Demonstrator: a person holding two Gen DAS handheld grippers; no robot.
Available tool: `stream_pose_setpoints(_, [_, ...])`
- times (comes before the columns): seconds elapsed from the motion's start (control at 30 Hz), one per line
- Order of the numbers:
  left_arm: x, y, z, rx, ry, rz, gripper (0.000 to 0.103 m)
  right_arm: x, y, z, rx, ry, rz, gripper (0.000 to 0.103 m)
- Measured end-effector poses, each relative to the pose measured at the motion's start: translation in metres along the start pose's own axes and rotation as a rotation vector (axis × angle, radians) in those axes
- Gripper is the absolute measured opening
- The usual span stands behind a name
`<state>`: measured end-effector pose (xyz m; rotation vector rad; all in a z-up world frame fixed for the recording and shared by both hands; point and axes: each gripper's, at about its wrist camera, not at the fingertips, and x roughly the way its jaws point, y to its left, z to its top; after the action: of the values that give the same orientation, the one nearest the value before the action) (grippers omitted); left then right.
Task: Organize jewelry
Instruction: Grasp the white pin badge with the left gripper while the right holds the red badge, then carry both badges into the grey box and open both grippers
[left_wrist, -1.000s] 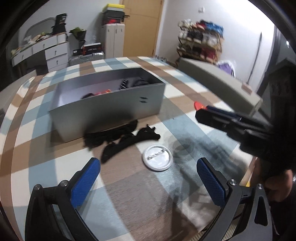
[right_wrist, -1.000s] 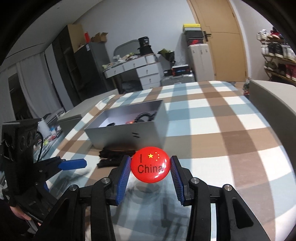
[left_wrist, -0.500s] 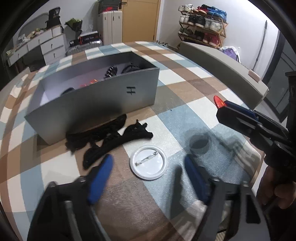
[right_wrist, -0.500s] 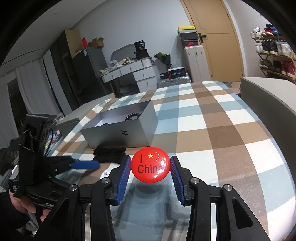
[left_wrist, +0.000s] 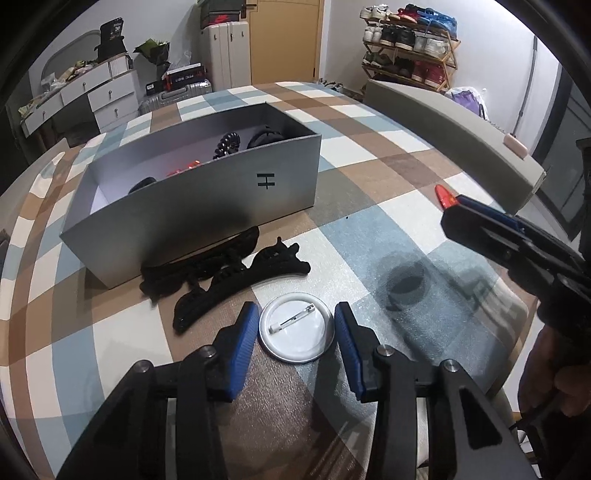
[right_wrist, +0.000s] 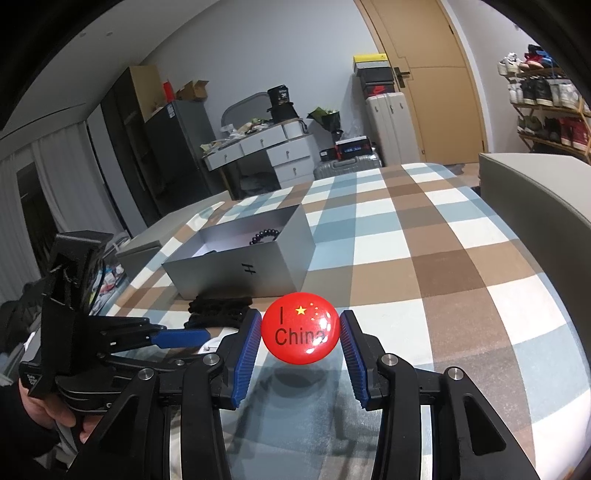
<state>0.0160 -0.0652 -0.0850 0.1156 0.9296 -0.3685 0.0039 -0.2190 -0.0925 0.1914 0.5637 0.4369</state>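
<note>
Red badge (right_wrist: 300, 328) pinched between your right gripper (right_wrist: 300, 341) pads, held above blanket. White badge (left_wrist: 296, 326) lies pin-up between your left gripper (left_wrist: 295, 332) fingers, spread beside its rim; grey box (left_wrist: 207, 199) beyond.

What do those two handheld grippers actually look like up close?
Both match: the left gripper and right gripper have black angular frames with silver bolts at the joints, ending in two fingers faced with ribbed blue pads. A bare hand grips the black handle; no sleeve detail is clear.
</note>
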Motion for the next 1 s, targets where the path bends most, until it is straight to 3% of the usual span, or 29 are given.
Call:
stream_pose_setpoints(0.57, [-0.050,0.045,0.027,-0.118,-0.196,0.058,0.037,0.010,0.020,0.042,-0.005,-0.030,0.097,0.042])
stream_pose_setpoints(1.0, [-0.044,0.103,0.054,-0.209,-0.290,0.001,0.037,0.067,0.051,0.094,-0.070,0.000,0.195,0.042])
